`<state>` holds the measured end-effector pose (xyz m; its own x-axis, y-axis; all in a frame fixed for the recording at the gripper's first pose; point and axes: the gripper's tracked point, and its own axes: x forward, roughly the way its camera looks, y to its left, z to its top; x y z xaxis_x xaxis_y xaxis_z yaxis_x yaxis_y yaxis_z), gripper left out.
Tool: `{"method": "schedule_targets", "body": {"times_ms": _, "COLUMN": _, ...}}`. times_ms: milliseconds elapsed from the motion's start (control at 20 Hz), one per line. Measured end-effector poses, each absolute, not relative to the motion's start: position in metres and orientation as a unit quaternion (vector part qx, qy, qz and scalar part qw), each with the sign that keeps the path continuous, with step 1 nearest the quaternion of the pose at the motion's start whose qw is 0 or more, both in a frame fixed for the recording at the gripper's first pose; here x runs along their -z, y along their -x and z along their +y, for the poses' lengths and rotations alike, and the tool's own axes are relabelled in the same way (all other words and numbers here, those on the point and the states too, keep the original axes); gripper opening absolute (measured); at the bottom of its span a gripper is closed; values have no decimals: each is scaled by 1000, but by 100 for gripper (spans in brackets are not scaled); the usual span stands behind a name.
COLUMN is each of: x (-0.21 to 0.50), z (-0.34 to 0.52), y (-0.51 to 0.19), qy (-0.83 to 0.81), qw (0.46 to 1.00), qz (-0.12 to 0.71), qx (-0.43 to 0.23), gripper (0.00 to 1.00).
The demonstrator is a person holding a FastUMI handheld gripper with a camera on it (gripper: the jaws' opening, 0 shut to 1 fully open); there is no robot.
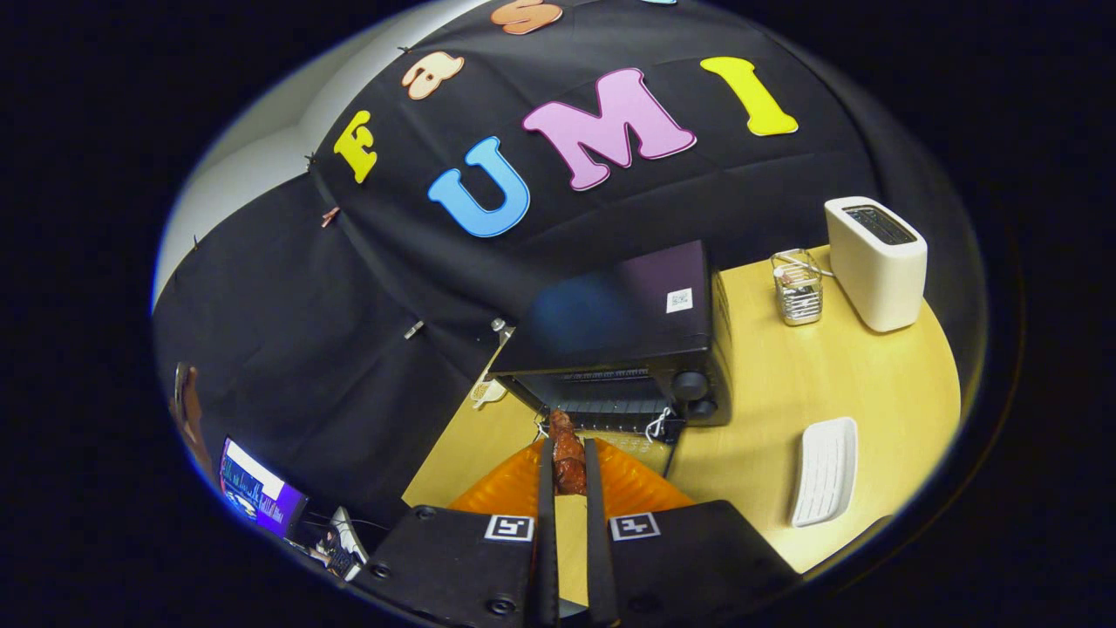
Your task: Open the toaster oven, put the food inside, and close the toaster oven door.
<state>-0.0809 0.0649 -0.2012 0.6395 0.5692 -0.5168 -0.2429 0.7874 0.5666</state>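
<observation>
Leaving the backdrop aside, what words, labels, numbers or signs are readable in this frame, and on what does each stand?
No readable text.
sticker on top of the toaster oven: a square code, too small to read.
markers on the claw body: black-and-white patterns, no words.
screen beside the table: too blurred.
The claw is shut on the food, just before the oven.

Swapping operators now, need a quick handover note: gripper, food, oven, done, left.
Gripper: shut on the food, a reddish-brown piece held between the fingers.
Toaster oven: just ahead of the fingers on the wooden table, door appears open, rack visible.
Done: door opened, food picked up.
Left: carry food onto the rack, release, close the door.
</observation>
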Motion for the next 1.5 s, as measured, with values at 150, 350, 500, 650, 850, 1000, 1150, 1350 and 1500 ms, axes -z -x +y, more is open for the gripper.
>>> {"method": "schedule_targets", "body": {"times_ms": 150, "x": 221, "z": 100, "y": 71, "qy": -238, "qw": 878, "qz": 353, "qx": -218, "gripper": 17}}
{"method": "schedule_targets", "body": {"times_ms": 350, "x": 261, "z": 133, "y": 40, "qy": -238, "qw": 891, "qz": 343, "qx": -180, "gripper": 17}}
{"method": "schedule_targets", "body": {"times_ms": 500, "x": 283, "z": 154, "y": 13, "qy": -274, "qw": 889, "qz": 332, "qx": -156, "gripper": 17}}
{"method": "schedule_targets", "body": {"times_ms": 650, "x": 307, "z": 154, "y": -14, "qy": -286, "qw": 894, "qz": 324, "qx": -123, "gripper": 17}}
{"method": "schedule_targets", "body": {"times_ms": 850, "x": 331, "z": 155, "y": -43, "qy": -307, "qw": 891, "qz": 322, "qx": -88, "gripper": 17}}
{"method": "schedule_targets", "body": {"times_ms": 1000, "x": 344, "z": 152, "y": -55, "qy": -306, "qw": 893, "qz": 321, "qx": -74, "gripper": 17}}
{"method": "schedule_targets", "body": {"times_ms": 1150, "x": 364, "z": 135, "y": -58, "qy": -267, "qw": 903, "qz": 333, "qx": -45, "gripper": 25}}
{"method": "schedule_targets", "body": {"times_ms": 1350, "x": 375, "z": 113, "y": -52, "qy": -224, "qw": 912, "qz": 343, "qx": -20, "gripper": 62}}
{"method": "schedule_targets", "body": {"times_ms": 1500, "x": 366, "z": 114, "y": -49, "qy": -229, "qw": 911, "qz": 341, "qx": -33, "gripper": 96}}
